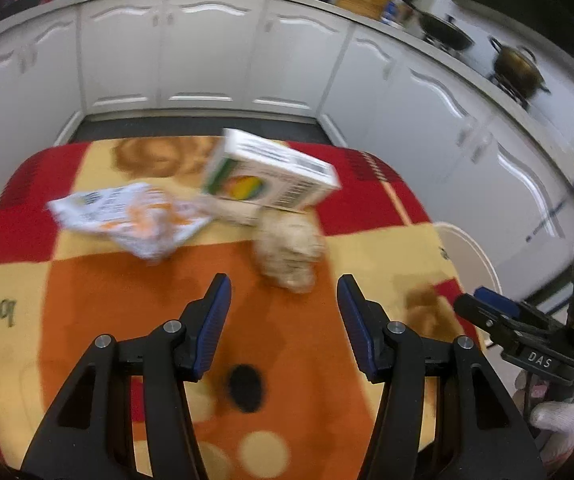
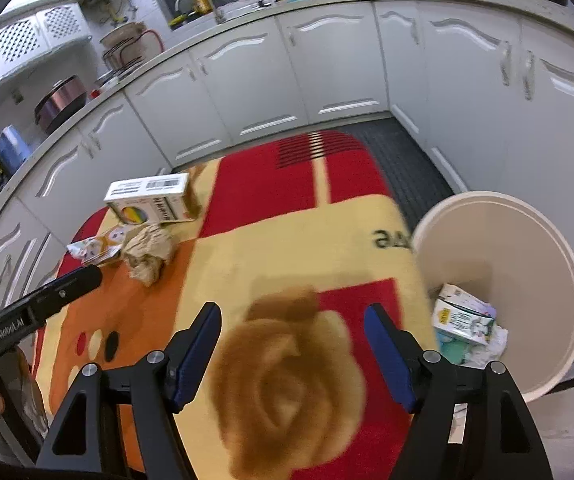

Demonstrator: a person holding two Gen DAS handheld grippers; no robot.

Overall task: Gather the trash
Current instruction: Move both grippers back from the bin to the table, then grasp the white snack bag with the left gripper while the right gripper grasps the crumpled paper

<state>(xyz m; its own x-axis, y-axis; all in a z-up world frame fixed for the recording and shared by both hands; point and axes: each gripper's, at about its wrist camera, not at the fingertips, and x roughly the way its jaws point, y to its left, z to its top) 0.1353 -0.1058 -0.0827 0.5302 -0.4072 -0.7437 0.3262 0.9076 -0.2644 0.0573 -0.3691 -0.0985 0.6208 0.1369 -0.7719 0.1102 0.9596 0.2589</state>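
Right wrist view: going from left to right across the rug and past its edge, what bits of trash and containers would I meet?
Printed wrapper → crumpled brown paper → bare stretch of rug → white bin, with cartons already inside.

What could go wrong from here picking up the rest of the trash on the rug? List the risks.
1. The crumpled paper touches the box and lies near the wrapper; the open left gripper may nudge a neighbour.
2. The bin stands off the rug's edge beside the open right gripper; a short drop could miss.
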